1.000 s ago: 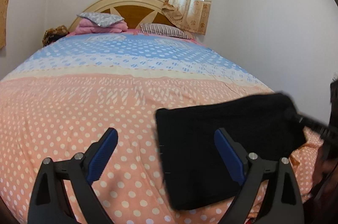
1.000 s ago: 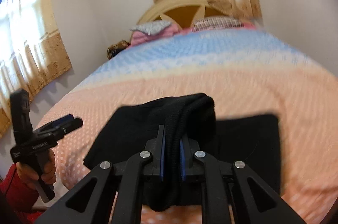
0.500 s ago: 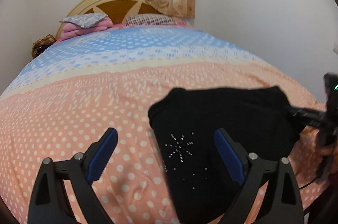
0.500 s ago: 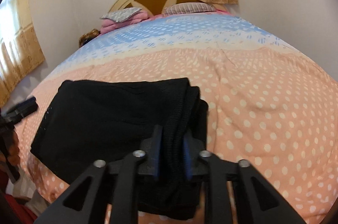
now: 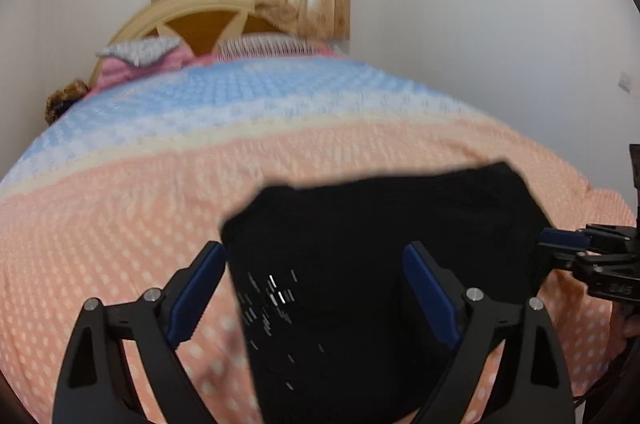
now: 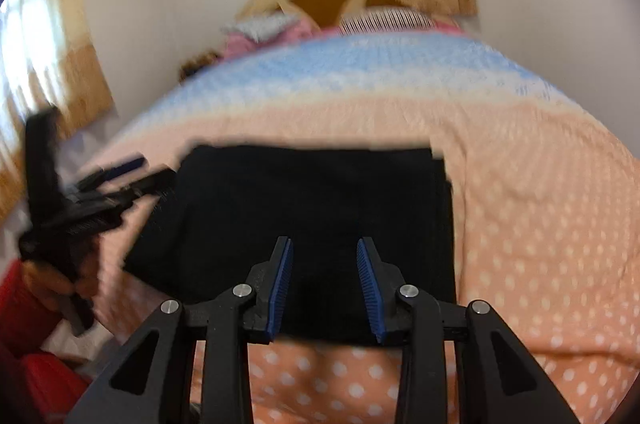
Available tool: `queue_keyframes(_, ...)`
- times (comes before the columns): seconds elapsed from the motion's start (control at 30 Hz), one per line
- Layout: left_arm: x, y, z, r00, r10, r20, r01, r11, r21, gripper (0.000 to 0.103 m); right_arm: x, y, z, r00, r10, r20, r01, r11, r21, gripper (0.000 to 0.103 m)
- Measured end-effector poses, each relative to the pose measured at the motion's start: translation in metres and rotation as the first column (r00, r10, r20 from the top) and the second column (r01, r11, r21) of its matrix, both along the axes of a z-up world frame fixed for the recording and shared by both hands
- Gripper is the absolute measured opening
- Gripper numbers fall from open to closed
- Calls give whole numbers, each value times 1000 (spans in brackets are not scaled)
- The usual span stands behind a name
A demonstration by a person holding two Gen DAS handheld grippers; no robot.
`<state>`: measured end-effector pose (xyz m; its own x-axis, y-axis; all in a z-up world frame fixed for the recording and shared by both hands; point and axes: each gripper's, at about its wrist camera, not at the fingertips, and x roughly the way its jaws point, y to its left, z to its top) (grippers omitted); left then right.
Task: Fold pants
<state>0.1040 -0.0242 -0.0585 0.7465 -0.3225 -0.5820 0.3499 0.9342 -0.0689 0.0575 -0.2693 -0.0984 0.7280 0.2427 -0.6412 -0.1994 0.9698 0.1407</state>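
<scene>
Over my left gripper, jaws wide apart and empty, the black pants lie folded into a flat rectangle on the dotted bedspread; no writing is readable. Over my right gripper, the jaws have just been opening off the fold they pinched earlier; the pants lie flat.

No text, label or number is legible.
</scene>
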Motion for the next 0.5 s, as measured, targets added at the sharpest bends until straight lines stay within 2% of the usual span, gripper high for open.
queue_keyframes(0.07, 2, 0, -22, 996, 10, -91, -10, 1000, 1, 92, 4, -10, -18, 997, -45, -69, 45, 999, -6, 34)
queue_keyframes(0.13, 3, 4, -41, 987, 23, -160, -25, 1000, -11, 93, -1, -24, -23, 998, -45, -42, 48, 996, 69, 34)
queue_keyframes(0.2, 1, 15, -40, 985, 12, -174, -25, 997, -70, 94, 0, -28, -23, 997, -51, -56, 56, 993, 101, 34)
queue_keyframes(0.23, 1, 17, -35, 984, 4, -180, -15, 998, -60, 94, 0, -26, -21, 997, -49, -62, 55, 994, 96, 34)
queue_keyframes(0.3, -2, 24, -24, 987, 25, -161, -28, 999, -18, 94, 1, -20, -16, 997, -37, -71, 41, 998, 47, 35)
queue_keyframes(0.37, -6, 33, -10, 991, 34, -130, -38, 999, -26, 94, 0, -18, -5, 997, -62, -42, 62, 998, 3, 35)
queue_keyframes(0.5, 1, 34, 18, 998, 53, -38, -55, 996, -63, 94, 8, -17, 25, 992, -60, 107, 59, 998, 18, 35)
